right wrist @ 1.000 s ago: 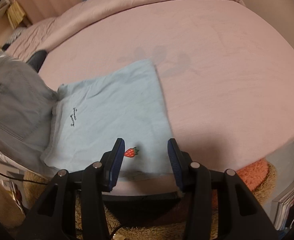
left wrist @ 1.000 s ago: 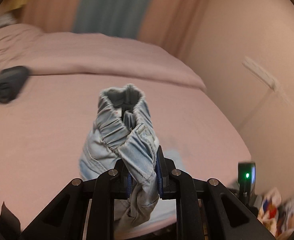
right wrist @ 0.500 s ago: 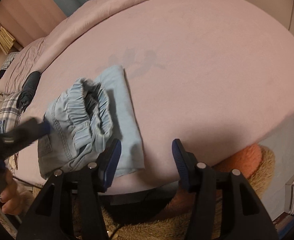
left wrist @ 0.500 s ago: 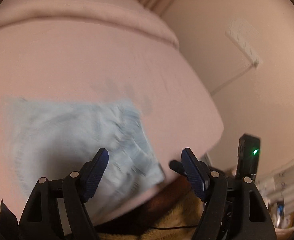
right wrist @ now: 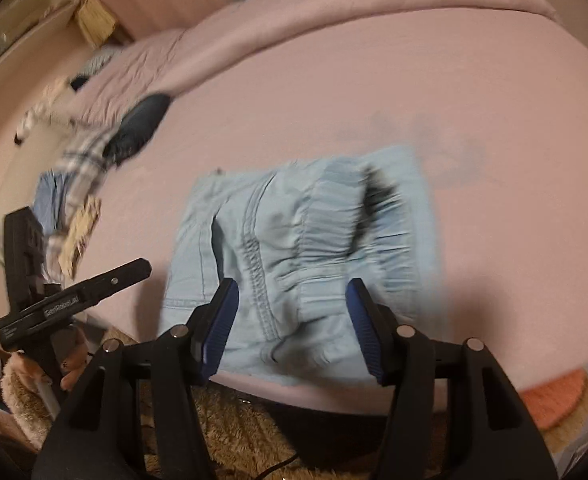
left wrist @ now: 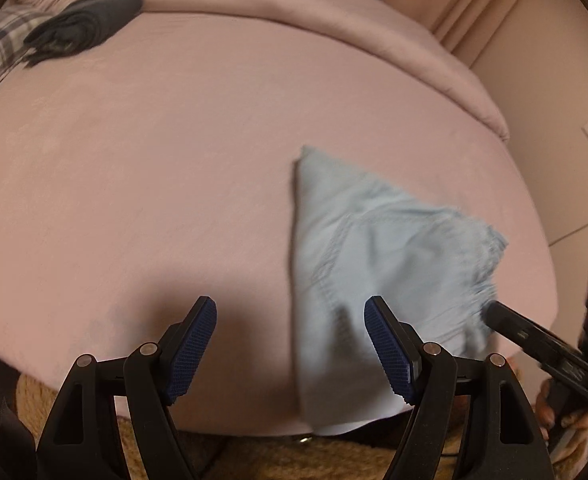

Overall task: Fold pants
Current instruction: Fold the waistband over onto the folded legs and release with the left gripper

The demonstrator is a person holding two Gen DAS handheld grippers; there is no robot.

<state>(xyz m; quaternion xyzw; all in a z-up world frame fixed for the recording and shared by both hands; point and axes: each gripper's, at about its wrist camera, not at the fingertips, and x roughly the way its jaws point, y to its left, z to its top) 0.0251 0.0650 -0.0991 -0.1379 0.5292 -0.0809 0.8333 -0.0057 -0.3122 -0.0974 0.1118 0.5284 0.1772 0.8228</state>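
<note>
Fingers of both grippers stand released, with nothing pressed between the blue pads. On the left gripper [left wrist: 290,322] the jaws are spread wide over bare pink bedsheet [left wrist: 174,160]; the right-hand blue pad [left wrist: 390,350] overlaps the near left edge of the pants in the left wrist view, but no grip on the cloth shows. On the right gripper [right wrist: 292,326] the jaws are parted above the pants, with the cloth visible in the gap and neither pad pressing on it.

Location of the task item: the light blue pants [right wrist: 302,248] lie folded on the bedsheet at its near edge, with the gathered elastic waistband [right wrist: 334,232] on top and a stitched seam running beside it. The lower edge of the pants hangs slightly over the near edge of the bed. The image is motion-blurred, so finer folds cannot be read.

Other items, relative to the pants:
- A dark folded garment [left wrist: 82,26] lies well apart, toward the far left of the bed.
- Plaid cloth [right wrist: 82,160] lies just beside that garment.
- A tan shaggy rug [right wrist: 222,432] lies below the bed edge nearest the pants.
- A person's hand [right wrist: 70,364] holds the left gripper's handle, left of the pants in the right wrist view.
</note>
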